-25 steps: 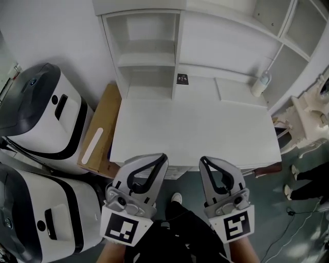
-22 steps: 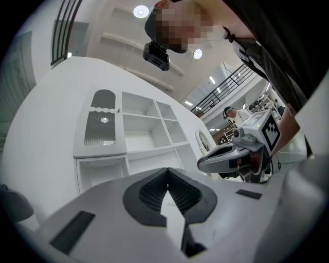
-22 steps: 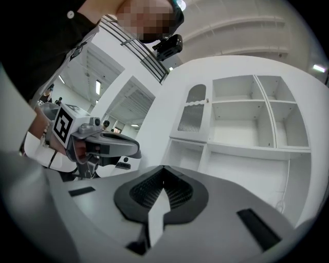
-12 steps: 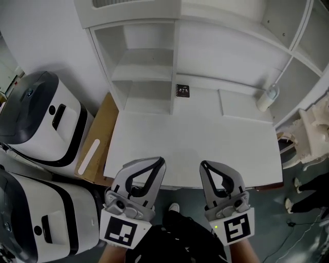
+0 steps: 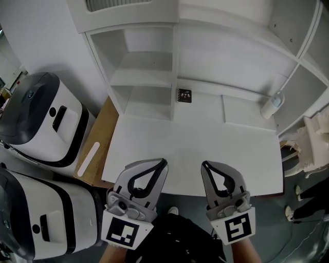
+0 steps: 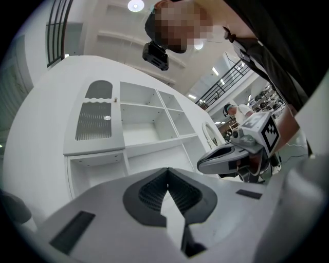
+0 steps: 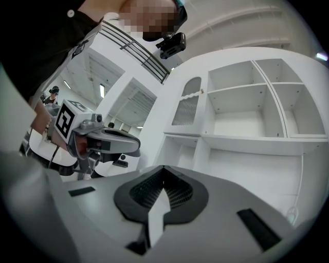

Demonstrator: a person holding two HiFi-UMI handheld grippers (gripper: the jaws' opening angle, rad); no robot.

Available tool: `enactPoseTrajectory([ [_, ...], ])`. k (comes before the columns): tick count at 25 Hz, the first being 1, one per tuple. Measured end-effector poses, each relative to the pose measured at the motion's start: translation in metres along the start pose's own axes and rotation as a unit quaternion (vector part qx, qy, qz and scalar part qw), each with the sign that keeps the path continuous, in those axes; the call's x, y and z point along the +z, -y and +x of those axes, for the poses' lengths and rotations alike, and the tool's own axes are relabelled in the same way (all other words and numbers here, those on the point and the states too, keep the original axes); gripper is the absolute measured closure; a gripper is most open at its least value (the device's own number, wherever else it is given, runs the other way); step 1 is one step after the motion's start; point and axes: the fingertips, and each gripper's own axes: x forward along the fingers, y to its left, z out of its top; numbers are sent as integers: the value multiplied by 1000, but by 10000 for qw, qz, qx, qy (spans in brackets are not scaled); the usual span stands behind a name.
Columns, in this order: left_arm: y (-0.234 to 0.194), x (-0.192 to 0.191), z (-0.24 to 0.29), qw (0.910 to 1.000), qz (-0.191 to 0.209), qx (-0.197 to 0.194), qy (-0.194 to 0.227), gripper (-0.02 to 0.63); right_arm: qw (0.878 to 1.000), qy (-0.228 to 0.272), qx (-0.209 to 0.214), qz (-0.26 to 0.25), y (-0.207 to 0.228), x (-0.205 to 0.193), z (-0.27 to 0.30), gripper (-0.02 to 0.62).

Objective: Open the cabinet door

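The white cabinet door with a slatted panel and a small knob sits shut at the upper left of the desk's shelf unit; its lower edge shows at the top of the head view. The same door shows in the right gripper view. My left gripper and right gripper hover side by side over the desk's front edge, both shut and with nothing in them. They are well short of the door. Each gripper also appears in the other's view: the right gripper and the left gripper.
The white desk carries a small black card and a white bottle-like object at the back right. Open shelves stand below the door. Two white-and-black machines and a cardboard panel stand at the left.
Both grippers and the head camera have moved forward toward the desk. The jaw tips now reach further over its front edge, and the shelf unit looks nearer.
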Motion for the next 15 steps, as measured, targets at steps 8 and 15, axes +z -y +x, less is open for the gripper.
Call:
enactPoseTrajectory([
  [8, -8, 0, 8, 10000, 38, 9, -40, 607, 10000, 73, -15, -2, 9, 4, 8, 600],
  [15, -22, -3, 21, 10000, 39, -52, 68, 607, 9999, 75, -46, -75, 13, 7, 24, 600],
])
